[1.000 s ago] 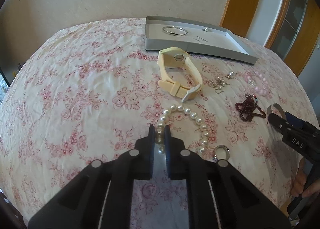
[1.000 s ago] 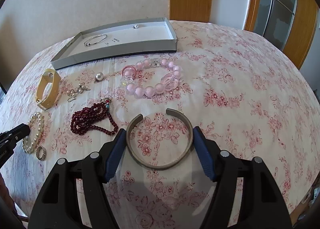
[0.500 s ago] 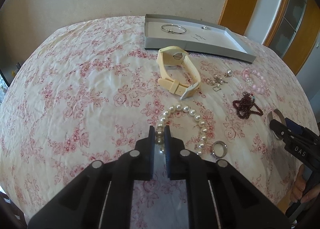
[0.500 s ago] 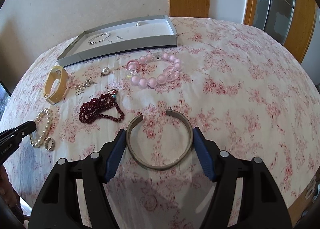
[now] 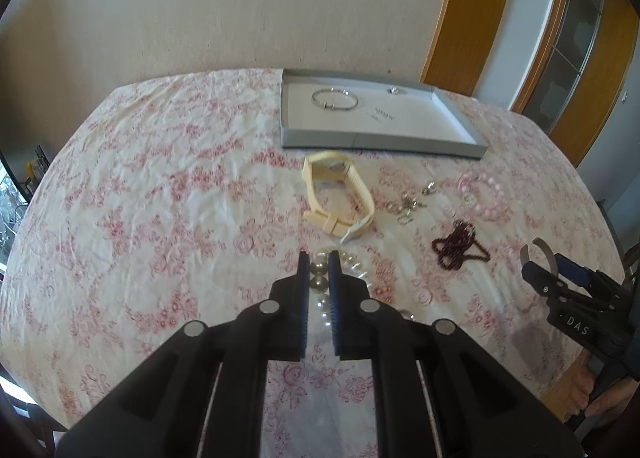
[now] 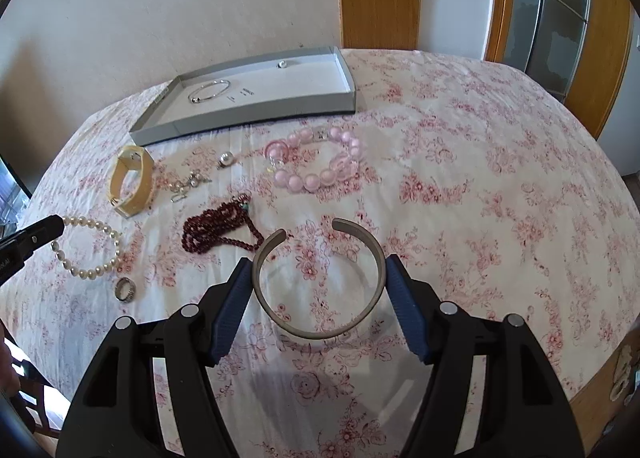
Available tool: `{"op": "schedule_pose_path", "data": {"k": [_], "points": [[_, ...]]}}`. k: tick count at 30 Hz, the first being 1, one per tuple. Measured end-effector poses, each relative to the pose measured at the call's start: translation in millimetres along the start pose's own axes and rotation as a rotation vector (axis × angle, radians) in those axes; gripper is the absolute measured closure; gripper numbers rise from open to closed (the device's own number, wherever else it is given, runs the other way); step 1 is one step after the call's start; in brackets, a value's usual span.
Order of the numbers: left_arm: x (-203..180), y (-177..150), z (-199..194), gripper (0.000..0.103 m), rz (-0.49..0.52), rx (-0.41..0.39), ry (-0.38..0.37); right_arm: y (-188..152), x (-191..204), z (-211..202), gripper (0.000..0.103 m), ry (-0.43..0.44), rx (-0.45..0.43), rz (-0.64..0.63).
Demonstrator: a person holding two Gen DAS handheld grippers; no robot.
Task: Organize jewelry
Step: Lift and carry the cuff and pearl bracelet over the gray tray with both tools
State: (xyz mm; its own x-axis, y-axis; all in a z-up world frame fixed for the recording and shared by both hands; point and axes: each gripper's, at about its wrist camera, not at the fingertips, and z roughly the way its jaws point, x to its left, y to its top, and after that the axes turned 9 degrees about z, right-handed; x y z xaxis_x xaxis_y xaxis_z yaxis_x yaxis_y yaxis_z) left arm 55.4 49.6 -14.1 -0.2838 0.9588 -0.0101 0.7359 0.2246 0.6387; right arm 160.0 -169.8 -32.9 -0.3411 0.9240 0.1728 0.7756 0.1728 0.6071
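My left gripper (image 5: 319, 260) is shut on the white pearl bracelet (image 5: 318, 278) and holds it up; its loop hangs from the fingers in the right wrist view (image 6: 90, 248). My right gripper (image 6: 318, 272) is shut on a grey metal cuff bangle (image 6: 320, 278), held above the cloth; it also shows in the left wrist view (image 5: 542, 254). The grey tray (image 5: 360, 140) at the back holds a thin silver bangle (image 5: 335, 98) and a small pearl piece (image 5: 393, 90).
On the floral tablecloth lie a cream watch (image 5: 338, 194), silver earrings (image 5: 408, 208), a pink bead bracelet (image 6: 316, 160), a dark red bead string (image 6: 218, 228) and a silver ring (image 6: 125, 290). The table's edge runs near the right, with wooden doors behind.
Both grippers have risen and pulled back from the cloth. The pearl bracelet has lifted with the left gripper, the cuff bangle with the right.
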Motion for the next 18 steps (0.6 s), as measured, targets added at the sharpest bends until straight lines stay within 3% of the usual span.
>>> {"op": "schedule_pose_path", "data": {"k": [18], "points": [[10.3,47.7,-34.5,0.094,-0.007,-0.090,-0.020,51.2,25.2,-15.7,0.035,0.024,-0.087,-0.049]]}}
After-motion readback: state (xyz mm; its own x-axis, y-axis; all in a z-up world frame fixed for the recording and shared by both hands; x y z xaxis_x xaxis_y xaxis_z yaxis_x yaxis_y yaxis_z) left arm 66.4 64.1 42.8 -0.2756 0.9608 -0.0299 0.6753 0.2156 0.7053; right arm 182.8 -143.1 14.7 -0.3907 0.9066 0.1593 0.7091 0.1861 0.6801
